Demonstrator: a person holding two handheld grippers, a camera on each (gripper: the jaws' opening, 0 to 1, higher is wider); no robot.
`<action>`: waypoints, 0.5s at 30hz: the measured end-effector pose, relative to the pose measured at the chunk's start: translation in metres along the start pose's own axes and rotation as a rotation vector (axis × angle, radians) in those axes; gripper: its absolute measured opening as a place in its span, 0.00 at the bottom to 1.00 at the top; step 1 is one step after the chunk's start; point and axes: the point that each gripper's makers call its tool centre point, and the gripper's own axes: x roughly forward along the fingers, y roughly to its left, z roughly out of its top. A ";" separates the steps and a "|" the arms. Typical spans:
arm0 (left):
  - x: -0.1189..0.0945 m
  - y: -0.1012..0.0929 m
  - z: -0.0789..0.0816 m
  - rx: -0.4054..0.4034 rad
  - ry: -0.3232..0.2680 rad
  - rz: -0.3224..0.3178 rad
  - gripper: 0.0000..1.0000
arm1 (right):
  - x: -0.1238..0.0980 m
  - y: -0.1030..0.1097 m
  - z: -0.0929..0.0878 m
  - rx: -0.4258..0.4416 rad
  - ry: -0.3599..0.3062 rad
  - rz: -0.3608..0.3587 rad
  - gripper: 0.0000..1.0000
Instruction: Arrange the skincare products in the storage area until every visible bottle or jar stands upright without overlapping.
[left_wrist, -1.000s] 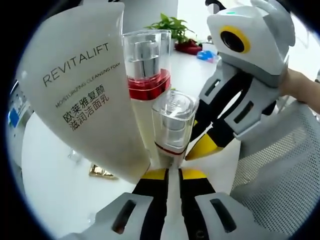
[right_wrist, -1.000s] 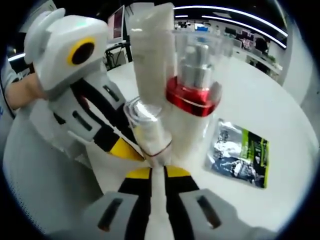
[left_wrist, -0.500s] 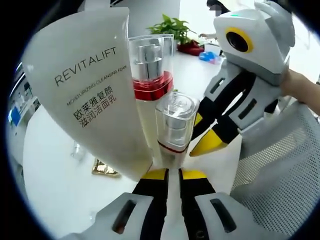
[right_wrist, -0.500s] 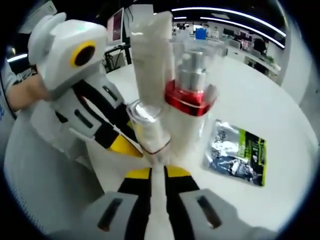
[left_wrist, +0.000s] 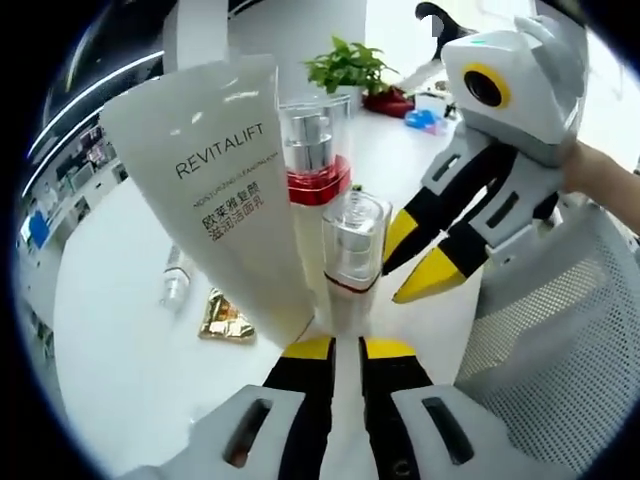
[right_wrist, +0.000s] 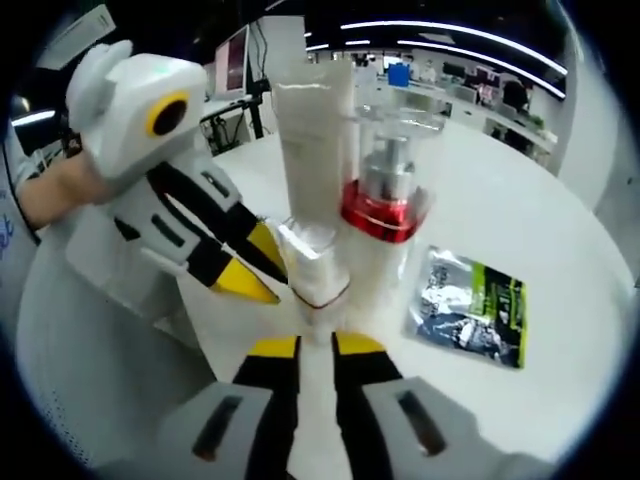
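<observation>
Left tongs (left_wrist: 345, 350): yellow tips drawn narrow, only a slim gap, nothing between them. Just ahead of the tips, the small clear-capped pump bottle (left_wrist: 352, 262) stands upright on the white counter (left_wrist: 110, 330). Whether the tips touch its base cannot be told.

Right tongs (right_wrist: 316, 350): likewise narrow, empty, aimed at the same small bottle (right_wrist: 316, 262) from the opposite side. In the left gripper view the right tongs (left_wrist: 415, 262) come in from the right, tips just beside the small bottle and apart from it.

Cluster: small bottle in front, taller red-collared pump bottle (left_wrist: 318, 170) behind it, Revitalift cleansing foam tube (left_wrist: 228, 190) standing on its cap at the left, flaring upward. All three long axes vertical. They stand close; contact between them is unclear through the fisheye lens. Judgement: both tongs are about equally near, and the small bottle is the one reachable without nudging the others.

Open room: bare counter to the left with a gold sachet (left_wrist: 225, 325) and a small clear vial (left_wrist: 175, 285) lying flat. In the right gripper view, a green-and-silver sachet (right_wrist: 470, 310) lies flat just beside the cluster. A white mesh basket wall (left_wrist: 560, 330) stands close behind the right tongs. A potted plant (left_wrist: 350, 65) stands far back.
</observation>
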 end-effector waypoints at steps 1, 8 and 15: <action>-0.001 0.000 0.000 0.000 -0.002 0.002 0.06 | -0.002 0.000 0.000 0.002 0.000 0.000 0.14; -0.013 0.000 0.002 -0.004 -0.025 0.009 0.12 | -0.013 0.000 0.006 0.014 -0.023 -0.023 0.19; -0.029 0.007 -0.002 -0.002 -0.030 0.037 0.17 | -0.025 0.001 0.013 0.015 -0.046 -0.055 0.28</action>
